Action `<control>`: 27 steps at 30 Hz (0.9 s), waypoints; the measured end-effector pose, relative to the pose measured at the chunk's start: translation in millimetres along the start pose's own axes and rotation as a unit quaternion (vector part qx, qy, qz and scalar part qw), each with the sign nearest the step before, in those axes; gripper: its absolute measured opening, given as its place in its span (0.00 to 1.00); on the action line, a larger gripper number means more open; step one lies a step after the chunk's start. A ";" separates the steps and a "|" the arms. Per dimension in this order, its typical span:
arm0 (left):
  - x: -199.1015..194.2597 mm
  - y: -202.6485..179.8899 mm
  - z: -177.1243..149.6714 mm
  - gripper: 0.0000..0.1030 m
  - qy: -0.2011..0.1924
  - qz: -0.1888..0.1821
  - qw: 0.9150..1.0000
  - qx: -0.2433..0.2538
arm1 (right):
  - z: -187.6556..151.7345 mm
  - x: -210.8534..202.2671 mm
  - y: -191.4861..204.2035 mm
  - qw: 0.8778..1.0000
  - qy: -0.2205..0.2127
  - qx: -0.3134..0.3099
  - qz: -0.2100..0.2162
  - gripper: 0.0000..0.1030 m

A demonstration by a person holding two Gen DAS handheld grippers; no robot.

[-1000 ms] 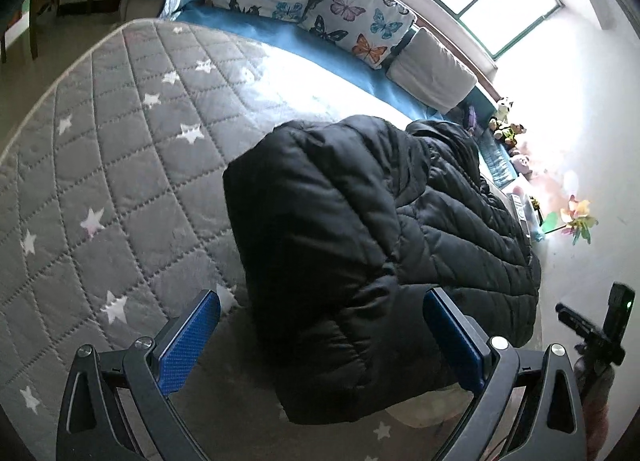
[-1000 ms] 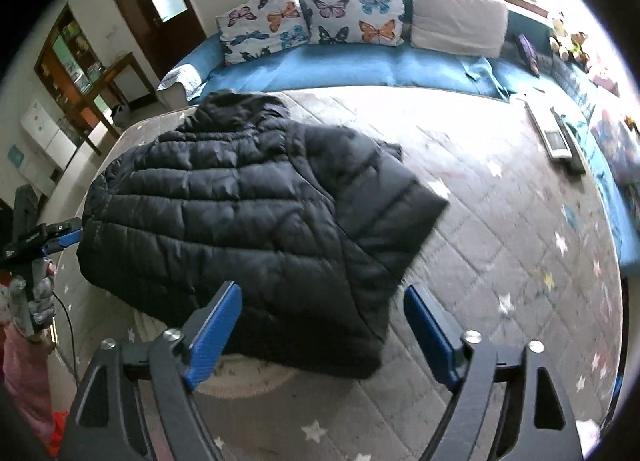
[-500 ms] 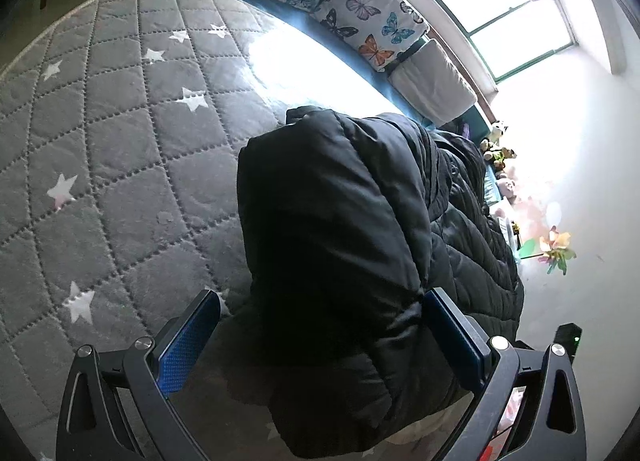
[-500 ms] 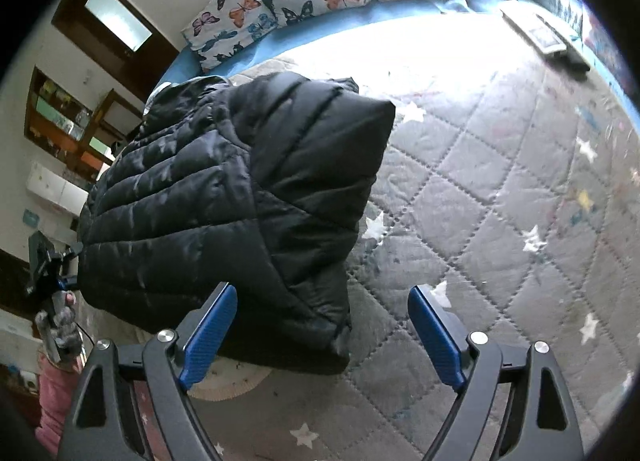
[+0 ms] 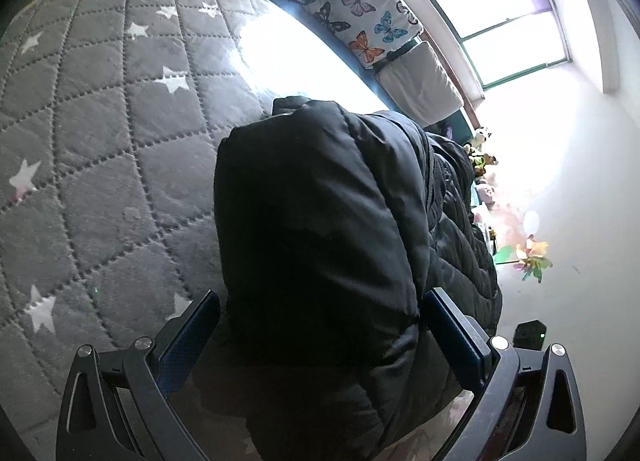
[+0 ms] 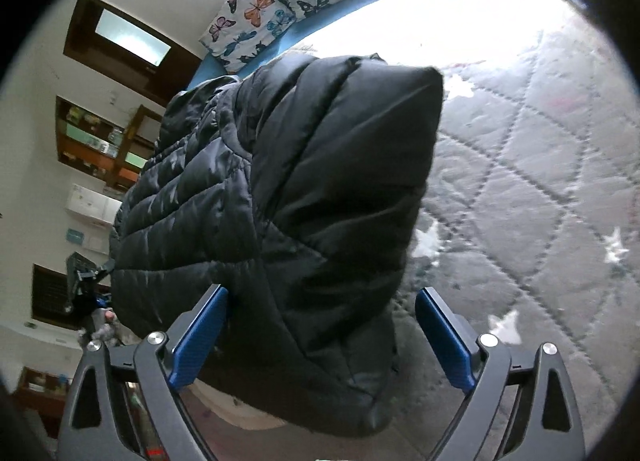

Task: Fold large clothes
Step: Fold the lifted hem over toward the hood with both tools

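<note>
A black quilted puffer jacket [image 5: 328, 245] lies on a grey star-patterned quilted mat [image 5: 104, 165], with its sides folded in. My left gripper [image 5: 320, 337] is open, its blue pads either side of the jacket's near left corner. My right gripper [image 6: 320, 333] is open too, straddling the jacket's [image 6: 280, 197] near right corner, low over the mat [image 6: 540, 189]. Neither gripper's jaws are closed on the fabric. The jacket's near hem overhangs the mat edge.
Butterfly-print cushions [image 5: 340, 1] and a white cushion [image 5: 424, 89] line a blue bench under the window at the far side. Soft toys [image 5: 482, 159] and a paper flower [image 5: 528, 257] sit at the right. Wooden shelves [image 6: 108, 141] and a door [image 6: 132, 49] stand left.
Both grippers have moved down and forward onto the jacket's near corners, so the jacket now fills each view. Both stayed open.
</note>
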State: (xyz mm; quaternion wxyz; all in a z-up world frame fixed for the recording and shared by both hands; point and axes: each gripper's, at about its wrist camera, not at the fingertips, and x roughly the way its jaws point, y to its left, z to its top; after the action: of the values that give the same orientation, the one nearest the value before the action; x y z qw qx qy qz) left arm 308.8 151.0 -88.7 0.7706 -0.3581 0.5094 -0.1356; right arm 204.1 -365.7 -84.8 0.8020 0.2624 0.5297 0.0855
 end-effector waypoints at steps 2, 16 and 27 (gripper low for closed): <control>5.7 -0.7 3.7 1.00 0.003 -0.004 1.000 -0.002 | 1.5 3.5 -2.5 1.000 0.001 0.007 0.013 1.00; 36.8 4.2 26.5 1.00 0.025 -0.027 0.999 -0.011 | 5.4 8.6 4.2 1.000 0.003 -0.007 0.015 1.00; 58.3 12.7 42.9 1.00 0.038 -0.081 0.995 -0.045 | 3.3 3.6 -1.7 1.000 0.000 0.009 0.015 1.00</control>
State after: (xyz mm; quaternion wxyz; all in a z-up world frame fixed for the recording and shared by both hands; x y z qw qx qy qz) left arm 370.6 144.2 -127.9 0.7202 -0.4271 0.5133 -0.1881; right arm 208.3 -366.7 -87.6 0.7982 0.2780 0.5263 0.0926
